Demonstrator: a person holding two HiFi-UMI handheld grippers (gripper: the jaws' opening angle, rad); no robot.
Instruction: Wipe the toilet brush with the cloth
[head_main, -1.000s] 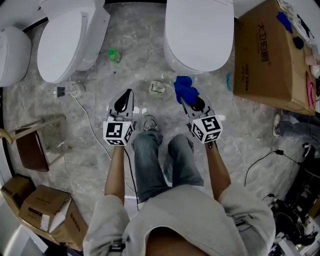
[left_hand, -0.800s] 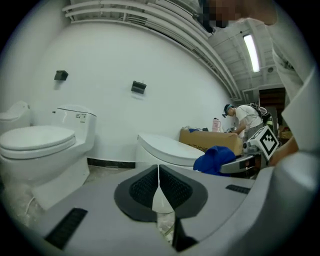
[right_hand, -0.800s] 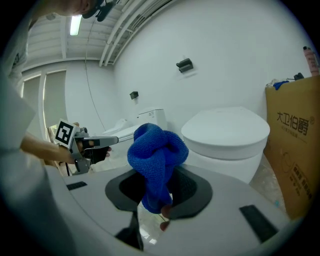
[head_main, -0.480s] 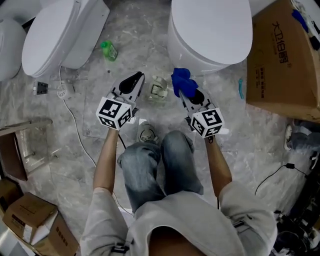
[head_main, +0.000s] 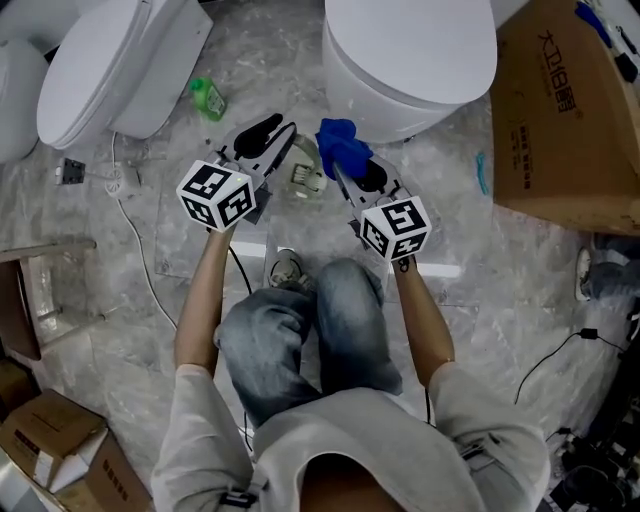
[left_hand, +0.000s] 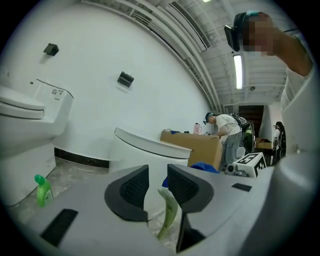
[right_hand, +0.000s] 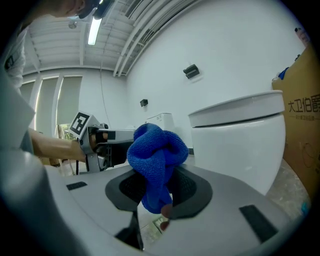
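Note:
The toilet brush, pale green and white, stands on the floor in front of the middle toilet. In the left gripper view its green handle rises in the gap between the jaws. My left gripper has just been opening; its pads stand apart and do not press the handle. My right gripper is shut on the bunched blue cloth, which sits just right of the brush.
A white toilet stands right behind the brush, another toilet at the left. A green bottle lies between them. A cardboard box is at the right, a cable on the floor at the left. My knees are close below.
Both grippers have come down and forward to the brush. The left jaws, shut before, now stand apart around the handle. The right still holds the cloth.

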